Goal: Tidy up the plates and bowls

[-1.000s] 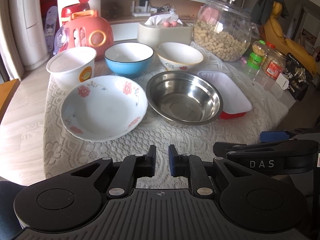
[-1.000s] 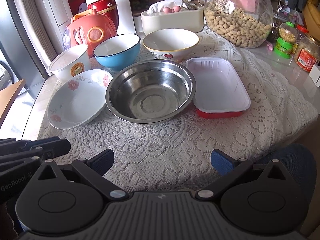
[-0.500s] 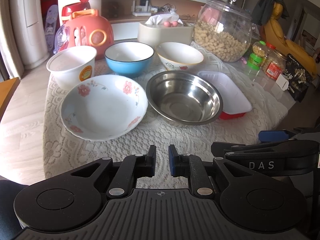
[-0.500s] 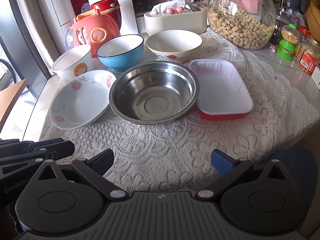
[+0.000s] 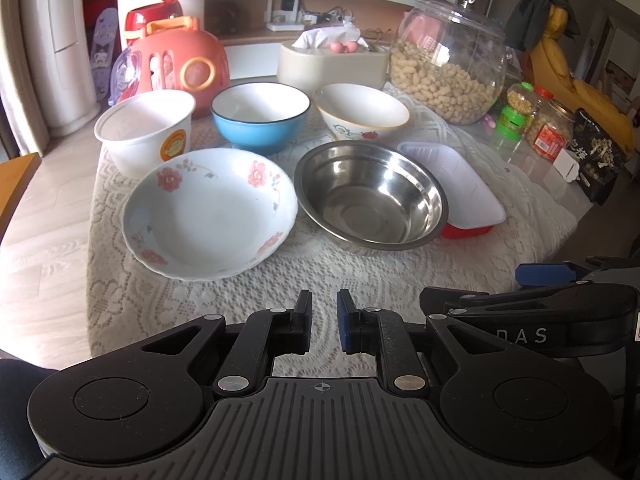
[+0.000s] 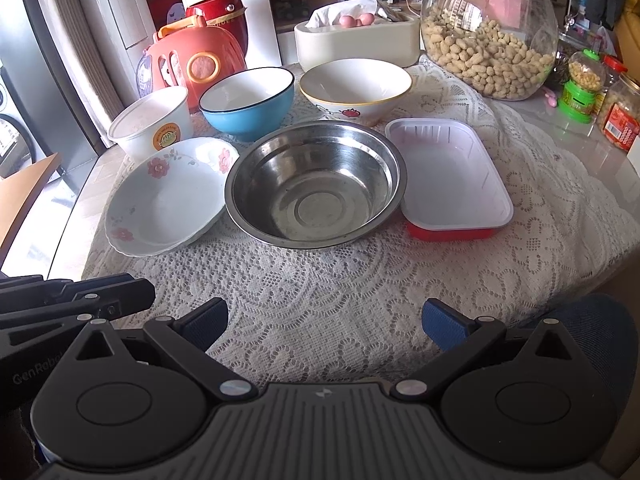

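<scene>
The lace-covered table (image 6: 360,300) runs off frame. A steel bowl (image 6: 316,192) hides part of the red tray (image 6: 452,184) and perhaps overlaps the flowered plate (image 5: 208,212). Left hand-held gripper (image 5: 324,322) nearly closed, empty; right hand-held gripper (image 6: 324,324) spread wide, empty.

Both wrist views look down at a slant from just off the near edge of the lace-covered tabletop (image 5: 360,280) toward its far edge. The left view sits further left, nearest the flowered white plate (image 5: 210,212); the right centres the round steel bowl (image 6: 316,192). Both share all the dishes.
</scene>
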`<state>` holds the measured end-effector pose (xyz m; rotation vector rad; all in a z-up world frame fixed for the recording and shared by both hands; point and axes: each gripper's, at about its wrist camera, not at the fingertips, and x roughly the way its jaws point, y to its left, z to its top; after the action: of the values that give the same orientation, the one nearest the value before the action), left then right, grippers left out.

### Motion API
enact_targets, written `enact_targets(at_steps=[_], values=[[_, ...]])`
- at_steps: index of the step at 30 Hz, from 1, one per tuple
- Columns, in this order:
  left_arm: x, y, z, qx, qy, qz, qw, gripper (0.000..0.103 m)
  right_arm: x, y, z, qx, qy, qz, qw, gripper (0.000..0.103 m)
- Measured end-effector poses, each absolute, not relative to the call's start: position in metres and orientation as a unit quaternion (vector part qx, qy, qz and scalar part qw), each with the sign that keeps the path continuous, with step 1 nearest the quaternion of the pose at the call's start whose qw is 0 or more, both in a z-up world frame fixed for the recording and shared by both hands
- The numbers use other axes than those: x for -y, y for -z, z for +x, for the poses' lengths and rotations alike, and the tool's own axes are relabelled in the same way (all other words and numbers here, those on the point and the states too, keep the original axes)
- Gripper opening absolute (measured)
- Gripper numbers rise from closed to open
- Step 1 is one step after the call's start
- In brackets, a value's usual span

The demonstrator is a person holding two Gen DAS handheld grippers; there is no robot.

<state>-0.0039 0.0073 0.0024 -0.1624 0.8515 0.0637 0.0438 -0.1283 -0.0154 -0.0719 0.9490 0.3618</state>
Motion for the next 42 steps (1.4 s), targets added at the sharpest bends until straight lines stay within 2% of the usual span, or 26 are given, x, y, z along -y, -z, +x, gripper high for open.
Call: enact_targets(at_steps=[19,24,27,29,31,33,34,36,37,38,42], values=[[-0.016,0.007,0.011,-0.428,-0.054,-0.093,0.897,0.017,0.132,0.025,0.055,-0.464,-0.181,-0.023,0.867,0.103],[-0.010,-0.010,0.032,-0.377,-0.027,-0.102,0.920,0.018,0.154,0.017,0.066,-0.375,-0.184,-0.017,0.909,0.103],[-0.003,-0.021,0.059,-0.347,0.024,-0.147,0.926,0.018,0.184,0.016,0.091,-0.370,-0.175,0.011,0.912,0.103],[0.004,-0.023,0.087,-0.369,0.032,-0.160,0.915,0.019,0.209,0.019,0.114,-0.388,-0.169,0.048,0.905,0.103],[0.018,-0.021,0.125,-0.406,0.014,-0.130,0.904,0.018,0.234,0.023,0.136,-0.402,-0.156,0.081,0.899,0.103],[0.032,-0.014,0.162,-0.420,0.064,-0.097,0.900,0.018,0.255,0.029,0.153,-0.406,-0.129,0.094,0.900,0.103],[0.033,-0.009,0.182,-0.436,0.091,-0.111,0.889,0.019,0.262,0.034,0.160,-0.409,-0.119,0.098,0.900,0.103],[0.030,0.006,0.222,-0.471,0.117,-0.169,0.858,0.020,0.272,0.046,0.168,-0.420,-0.119,0.114,0.892,0.101],[0.028,0.015,0.240,-0.484,0.113,-0.187,0.848,0.020,0.274,0.053,0.171,-0.428,-0.127,0.122,0.886,0.092],[0.029,0.020,0.254,-0.490,0.100,-0.188,0.845,0.020,0.276,0.060,0.174,-0.438,-0.135,0.129,0.880,0.088],[0.034,0.041,0.291,-0.504,0.035,-0.150,0.850,0.020,0.283,0.083,0.185,-0.463,-0.140,0.147,0.863,0.079]])
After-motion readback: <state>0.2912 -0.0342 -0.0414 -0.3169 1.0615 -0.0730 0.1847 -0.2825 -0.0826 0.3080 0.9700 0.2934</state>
